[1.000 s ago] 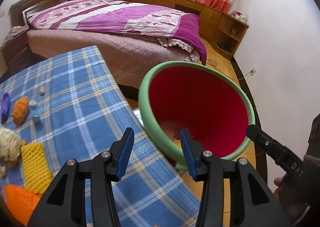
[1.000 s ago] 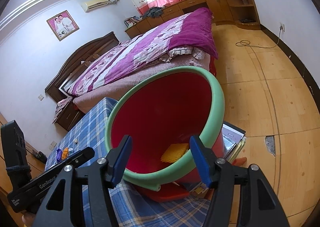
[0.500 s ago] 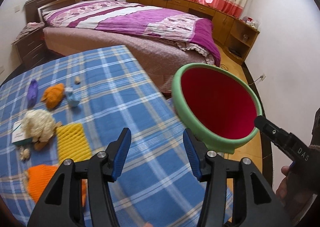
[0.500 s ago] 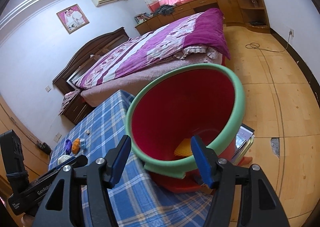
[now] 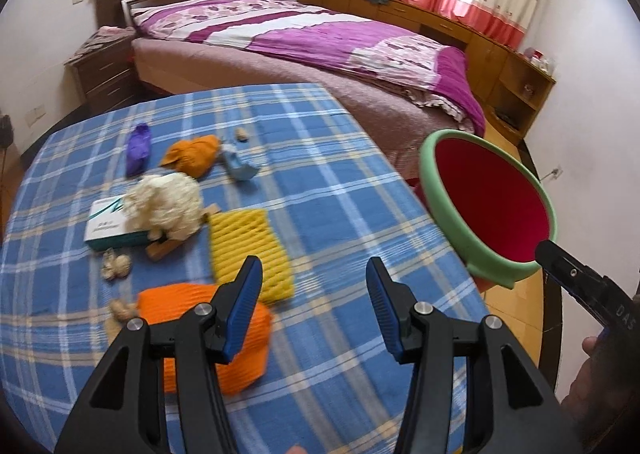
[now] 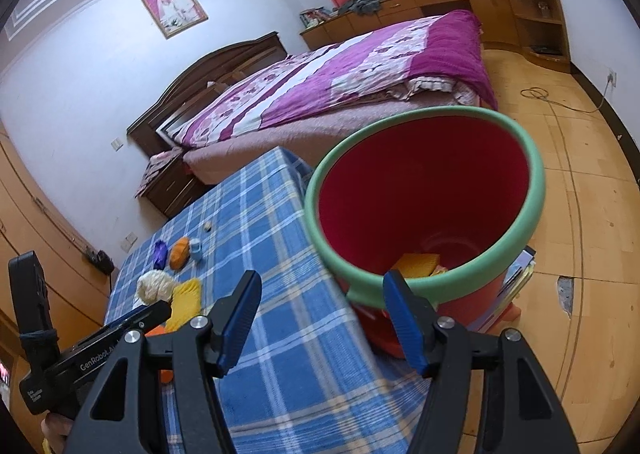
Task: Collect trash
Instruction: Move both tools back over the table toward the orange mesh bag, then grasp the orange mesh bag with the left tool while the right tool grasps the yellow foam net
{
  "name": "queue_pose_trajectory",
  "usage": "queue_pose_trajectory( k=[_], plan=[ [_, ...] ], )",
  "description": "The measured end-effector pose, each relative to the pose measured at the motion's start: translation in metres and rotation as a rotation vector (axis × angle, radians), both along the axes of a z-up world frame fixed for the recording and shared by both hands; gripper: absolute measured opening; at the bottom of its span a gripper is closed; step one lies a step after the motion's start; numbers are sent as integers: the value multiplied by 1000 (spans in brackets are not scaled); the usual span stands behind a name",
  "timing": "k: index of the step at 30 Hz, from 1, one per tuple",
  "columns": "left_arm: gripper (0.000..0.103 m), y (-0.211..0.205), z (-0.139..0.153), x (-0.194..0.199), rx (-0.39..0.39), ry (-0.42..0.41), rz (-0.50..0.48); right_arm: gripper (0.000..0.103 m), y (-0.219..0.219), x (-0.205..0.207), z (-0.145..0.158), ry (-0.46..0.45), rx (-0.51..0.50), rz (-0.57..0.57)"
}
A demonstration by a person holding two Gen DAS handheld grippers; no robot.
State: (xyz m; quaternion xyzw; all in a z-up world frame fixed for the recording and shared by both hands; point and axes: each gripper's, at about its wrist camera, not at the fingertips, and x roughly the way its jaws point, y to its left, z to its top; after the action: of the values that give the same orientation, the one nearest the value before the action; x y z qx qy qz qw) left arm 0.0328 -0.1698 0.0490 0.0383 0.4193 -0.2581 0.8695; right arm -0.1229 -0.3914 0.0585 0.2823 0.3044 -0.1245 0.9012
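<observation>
Now the left tongs point(image 5: 314, 296) are hovering wide and empty over the counter point(image 5: 340, 181), its blue plaid cloth strewn with trash: a yellow foam net point(image 5: 250, 250) just ahead of the tips, an orange foam net point(image 5: 208, 338) partly under the left finger, a cream fluffy wad point(image 5: 164, 201) lying on a white-and-teal carton point(image 5: 106, 230), a purple wrapper point(image 5: 138, 147), a crumpled orange piece point(image 5: 194, 153) and a small pale blue item point(image 5: 240, 169) farther back. The right tongs point(image 6: 322, 318) are also gaping wide with nothing between them, facing the red bin point(image 6: 428, 213) with its green rim, which is standing just off the counter's edge with a yellow scrap point(image 6: 416, 266) already lying inside. The best play, I'd say, is coming down squarely on the nearest net, pinching it mid-body since foam is squashing easily, then lifting clear before swinging to the bin. Behind the counter, a bed point(image 5: 320, 37) under a purple quilt is filling the room, wooden cabinets and pink curtains lining the far wall, with a wood floor point(image 6: 580, 157) around the bin.
</observation>
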Motion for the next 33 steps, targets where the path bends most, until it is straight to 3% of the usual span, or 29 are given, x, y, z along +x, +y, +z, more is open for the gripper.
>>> queue_pose_trajectory(
  k=[18,28,33],
  plan=[
    [54,46,-40,2,67,58,85,67,35,15,-8,53,-3,81],
    [54,39,-53,-3,139,13,83,67,36,17,-11,64,8,86],
    [32,40,-54,-6,173,-32,82,67,36,17,-11,64,7,88]
  ],
)
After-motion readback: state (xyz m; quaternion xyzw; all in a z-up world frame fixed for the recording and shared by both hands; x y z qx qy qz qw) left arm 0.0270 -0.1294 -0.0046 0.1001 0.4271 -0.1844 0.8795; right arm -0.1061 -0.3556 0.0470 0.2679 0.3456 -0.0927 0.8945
